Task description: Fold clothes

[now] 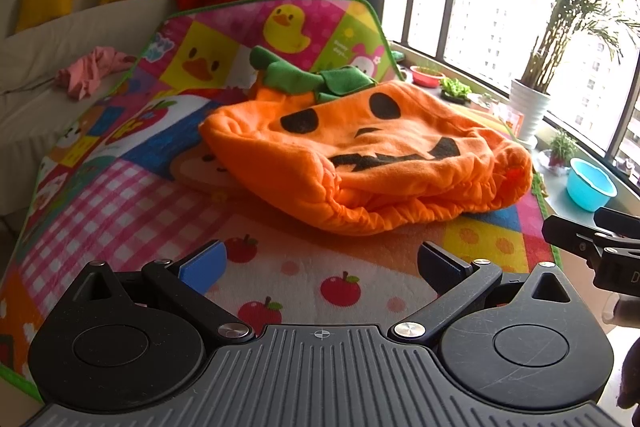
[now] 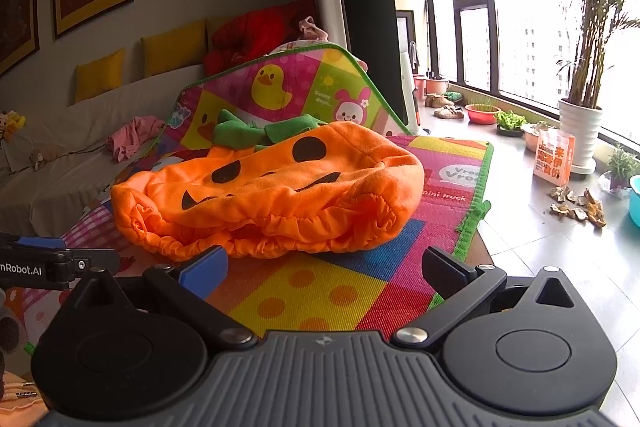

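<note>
lying on play mat [image 1: 280,291]: pumpkin costume [image 1: 372,155]; left gripper [image 1: 320,269], right gripper [image 2: 324,269] spread wide, holding nothing.

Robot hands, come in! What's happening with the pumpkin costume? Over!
Left gripper open, empty. Right gripper open, empty. Pumpkin costume unfolded on play mat, just ahead of both, untouched. Nothing in the way.

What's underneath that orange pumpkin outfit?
The pumpkin costume lies on a colourful cartoon play mat; a monkey-like face peeks out at its edge. The print directly beneath it is covered.
</note>
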